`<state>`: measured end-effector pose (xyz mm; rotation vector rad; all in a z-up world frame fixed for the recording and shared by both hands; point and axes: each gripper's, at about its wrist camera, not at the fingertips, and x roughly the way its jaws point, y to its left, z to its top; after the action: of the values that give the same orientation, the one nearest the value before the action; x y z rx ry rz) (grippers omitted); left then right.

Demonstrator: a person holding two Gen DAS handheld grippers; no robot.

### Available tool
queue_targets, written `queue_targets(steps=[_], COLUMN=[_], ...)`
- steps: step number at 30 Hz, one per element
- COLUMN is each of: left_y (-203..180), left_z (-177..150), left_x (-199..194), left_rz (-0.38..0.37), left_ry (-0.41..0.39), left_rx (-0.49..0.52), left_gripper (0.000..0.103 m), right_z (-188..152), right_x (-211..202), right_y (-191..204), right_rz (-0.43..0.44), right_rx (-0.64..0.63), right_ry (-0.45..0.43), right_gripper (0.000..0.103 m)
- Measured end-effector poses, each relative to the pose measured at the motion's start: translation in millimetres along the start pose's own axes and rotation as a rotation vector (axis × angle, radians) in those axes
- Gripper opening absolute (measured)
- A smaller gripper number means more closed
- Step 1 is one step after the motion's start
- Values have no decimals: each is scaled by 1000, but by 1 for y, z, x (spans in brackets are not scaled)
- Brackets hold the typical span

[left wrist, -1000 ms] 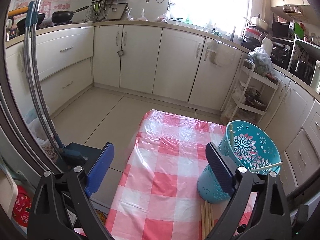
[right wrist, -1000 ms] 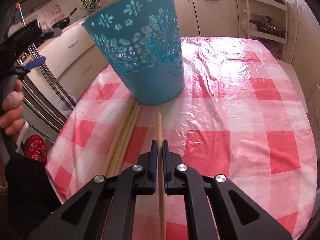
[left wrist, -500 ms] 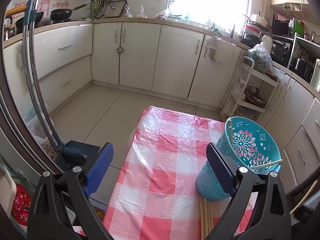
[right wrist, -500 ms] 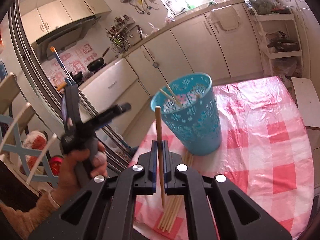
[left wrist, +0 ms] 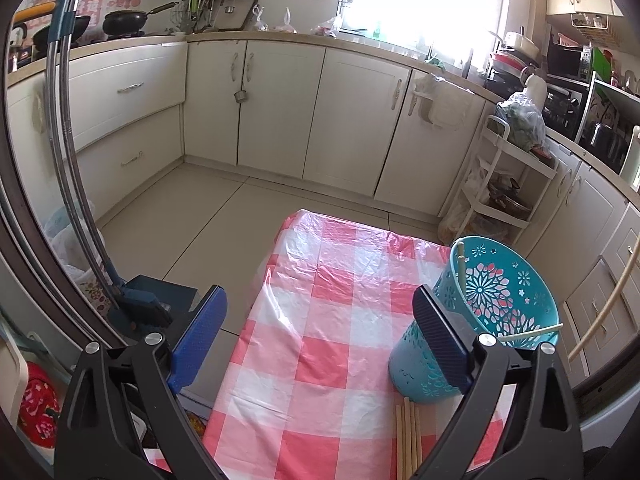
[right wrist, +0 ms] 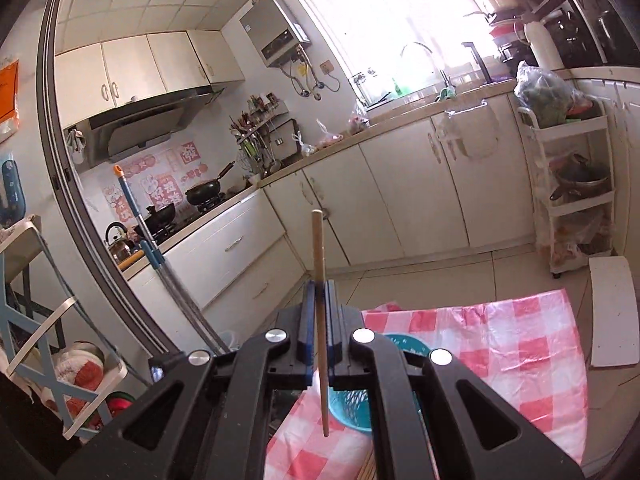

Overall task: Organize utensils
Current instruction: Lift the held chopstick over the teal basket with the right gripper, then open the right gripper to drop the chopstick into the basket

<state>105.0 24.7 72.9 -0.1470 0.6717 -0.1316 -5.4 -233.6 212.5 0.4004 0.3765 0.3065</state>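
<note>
Chopstick [right wrist: 319, 264] is clamped upright btwn the closed blue pads of the right gripper [right wrist: 319, 292]; top end sticks up above the pads, lower end hangs down past the gripper body over the table. In the left wrist view a pale stick [left wrist: 608, 304] at the right edge, beside the basket, is likely the same one; cannot confirm.

Basket [left wrist: 476, 320], teal w/ cut-out flower pattern, stands on the table [left wrist: 320, 300], right side, tilted slightly in the fisheye. Two chopsticks already inside it: one [left wrist: 461, 264] leaning on the far rim, one [left wrist: 528, 331] lying across the near rim. In the right wrist view the basket [right wrist: 404, 346] sits below the gripper, mostly hidden by its body.

Loose chopsticks [left wrist: 408, 436], approx. 3–4, lie side by side on the table just in front of the basket base, near edge.

Left gripper [left wrist: 320, 332] is wide open, nothing btwn the pads; holds above the near end of the table, right pad overlapping the basket in view, contact cannot be told.

Table covered w/ red-and-white checked plastic cloth. Mop [left wrist: 136, 304] stands at left by the door frame.
</note>
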Motion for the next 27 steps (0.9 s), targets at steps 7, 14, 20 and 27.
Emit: queue_targets(steps=[7,14,20,27], left_y=[-1,-1,-3,-3], left_z=[1,1,1,0], left_x=[0,0,1,1], left_rz=[-3,-1,5,9], left_ry=[-2,1,1,-1], left_rx=[0,0,8,13], left_gripper=[90,90,90,91], right_z=[-4,-30,-43,-53], right_x=[27,61,60,32], right_y=[-11,-25,-23,2], right_rz=[-113,-179,-192,-166], right_rx=[-42,-57,-61,-102], right_ry=[23,160,194,149], right_gripper=[5,5,8,12])
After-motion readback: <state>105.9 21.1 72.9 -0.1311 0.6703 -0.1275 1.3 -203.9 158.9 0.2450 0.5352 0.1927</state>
